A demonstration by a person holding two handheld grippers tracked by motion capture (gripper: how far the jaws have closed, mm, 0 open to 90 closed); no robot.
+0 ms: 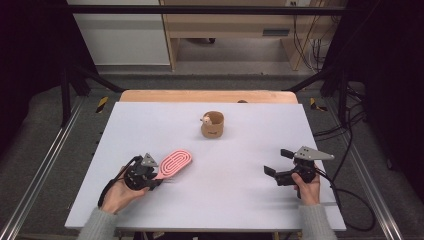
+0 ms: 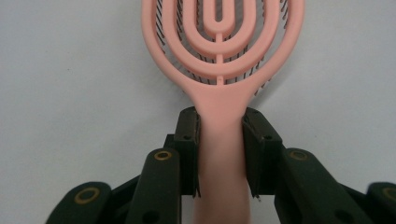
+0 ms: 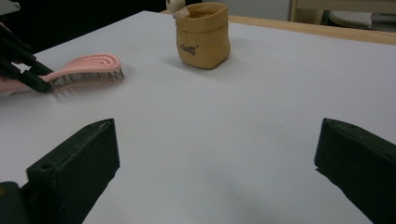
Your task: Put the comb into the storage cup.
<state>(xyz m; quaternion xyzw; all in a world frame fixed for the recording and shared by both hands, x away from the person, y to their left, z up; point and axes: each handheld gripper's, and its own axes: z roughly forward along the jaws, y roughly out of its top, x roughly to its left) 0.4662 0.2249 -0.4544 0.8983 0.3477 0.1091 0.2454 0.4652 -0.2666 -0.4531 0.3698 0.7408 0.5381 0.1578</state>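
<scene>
A pink hairbrush [image 1: 175,162] lies bristles down on the white table [image 1: 240,200] at the front left. My left gripper [image 1: 155,177] is shut on its handle. In the left gripper view the two black pads [image 2: 188,140] press the handle from both sides, just below the brush head [image 2: 219,51]. My right gripper [image 1: 276,161] rests at the front right, open, with nothing between its jaws. From the right gripper view [image 3: 217,154] the hairbrush [image 3: 88,67] shows at the far left with the left gripper [image 3: 28,77] on it.
A small tan pot [image 1: 212,125] with a little figure at its rim stands at the middle back of the table, also in the right gripper view [image 3: 203,35]. A wooden strip [image 1: 207,96] runs along the far edge. Cables trail off the right side.
</scene>
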